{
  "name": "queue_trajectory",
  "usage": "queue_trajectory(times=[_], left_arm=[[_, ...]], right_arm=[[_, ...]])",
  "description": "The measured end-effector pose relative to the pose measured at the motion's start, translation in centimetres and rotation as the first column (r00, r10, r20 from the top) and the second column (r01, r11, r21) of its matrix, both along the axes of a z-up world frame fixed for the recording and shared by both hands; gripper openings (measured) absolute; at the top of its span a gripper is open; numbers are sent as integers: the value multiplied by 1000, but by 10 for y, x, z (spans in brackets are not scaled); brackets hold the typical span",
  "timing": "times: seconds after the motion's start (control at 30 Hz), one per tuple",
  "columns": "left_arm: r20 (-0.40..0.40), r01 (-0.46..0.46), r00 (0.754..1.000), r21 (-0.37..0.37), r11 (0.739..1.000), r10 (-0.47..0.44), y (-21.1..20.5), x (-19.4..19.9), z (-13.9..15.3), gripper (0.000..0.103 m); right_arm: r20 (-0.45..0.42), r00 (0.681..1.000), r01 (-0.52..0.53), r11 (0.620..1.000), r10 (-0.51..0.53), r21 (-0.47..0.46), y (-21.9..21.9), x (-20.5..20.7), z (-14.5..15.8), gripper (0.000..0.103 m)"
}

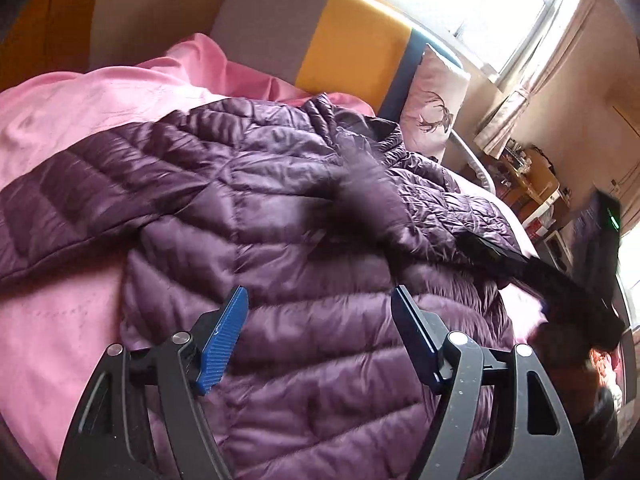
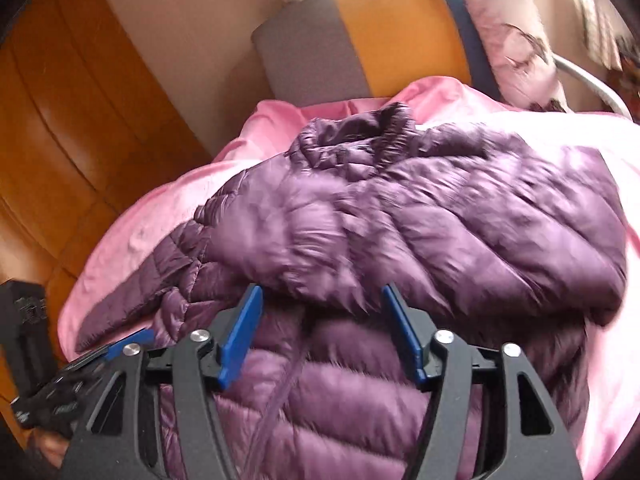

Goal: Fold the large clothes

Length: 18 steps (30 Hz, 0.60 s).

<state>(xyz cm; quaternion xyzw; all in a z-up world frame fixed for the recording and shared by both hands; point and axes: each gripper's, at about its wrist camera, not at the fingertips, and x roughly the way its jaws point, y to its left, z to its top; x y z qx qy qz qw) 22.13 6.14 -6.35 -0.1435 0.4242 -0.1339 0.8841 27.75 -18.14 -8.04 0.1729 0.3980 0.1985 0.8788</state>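
The left gripper (image 1: 318, 300) is nearest the lens in the left wrist view, its blue-padded jaws spread with nothing pinched between them. It hangs over the lower body of the jacket (image 1: 280, 208), a quilted purple down garment. The right gripper (image 2: 322, 300) likewise has its jaws spread and empty, poised above the jacket's (image 2: 400, 216) lower panels; that view is blurred.

The jacket lies spread on the bed (image 1: 52, 128), which is covered by a pink sheet. One sleeve (image 1: 80, 216) stretches out to the left of the jacket's body in the left wrist view, flat on the sheet. The collar (image 2: 376, 124) is bunched at the jacket's far end, toward the headboard (image 1: 328, 44), which is grey, yellow and blue. A pillow (image 1: 436, 108) with a deer print leans against the headboard beyond the collar. A dark blurred shape crosses the jacket's right side in the left wrist view; I cannot tell what it is.
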Motion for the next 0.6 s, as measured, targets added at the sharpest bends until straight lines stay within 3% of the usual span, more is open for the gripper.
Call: queue_trajectory(times=[0.2,0.4,0.47,0.53,0.6], left_arm=[[-88,-29,996,-18,999,27,-9,47,-21,73],[-154,-62,987,-75,995,50,-15,92,-32,71],[-169,-59,984,-74,996,46,-19,104,-34,57],[-188,-51,982,-69,996,37,-22,112,-35,22],[-179,-56,983,-63,996,44,-21,117,-32,11]], right_arm=[[-83,987,146,978,-135,150,-69,-30,-24,79],[-155,960,273,896,-232,350,-126,-32,-45,90],[-168,953,298,870,-250,393,-137,-25,-50,93],[-183,947,318,848,-264,424,-144,-17,-55,94],[-195,942,333,826,-272,454,-148,-11,-58,95]])
